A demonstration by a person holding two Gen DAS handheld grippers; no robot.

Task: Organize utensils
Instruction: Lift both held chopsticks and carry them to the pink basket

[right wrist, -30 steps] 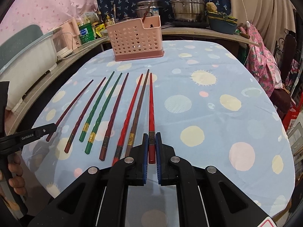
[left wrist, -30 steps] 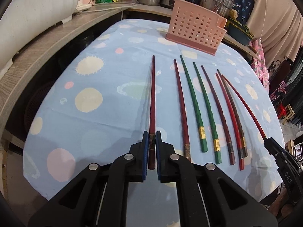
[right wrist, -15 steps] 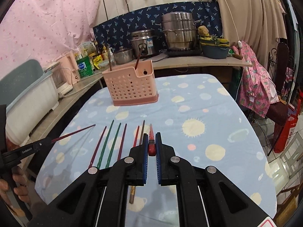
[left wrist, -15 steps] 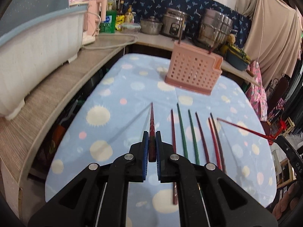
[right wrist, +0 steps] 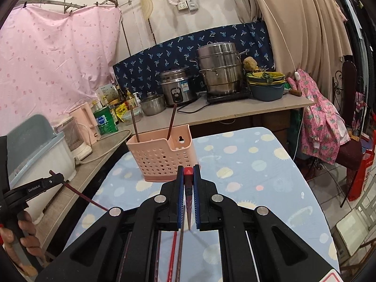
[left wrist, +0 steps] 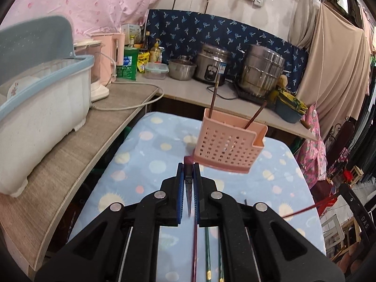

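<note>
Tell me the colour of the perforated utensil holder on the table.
Pale pink: the utensil holder shows best in the right wrist view.

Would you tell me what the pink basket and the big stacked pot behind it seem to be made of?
The pink basket: apparently moulded plastic, matte, judging by its uniform colour and regular punched holes. The stacked pot: probably stainless steel, given its silvery, brushed, reflective walls.

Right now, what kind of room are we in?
Most likely a home kitchen. A steel rice cooker and a tall stacked steel steamer pot sit on the counter, and a pink perforated plastic utensil basket holding two brown chopsticks stands on the table's blue spotted cloth.
</note>
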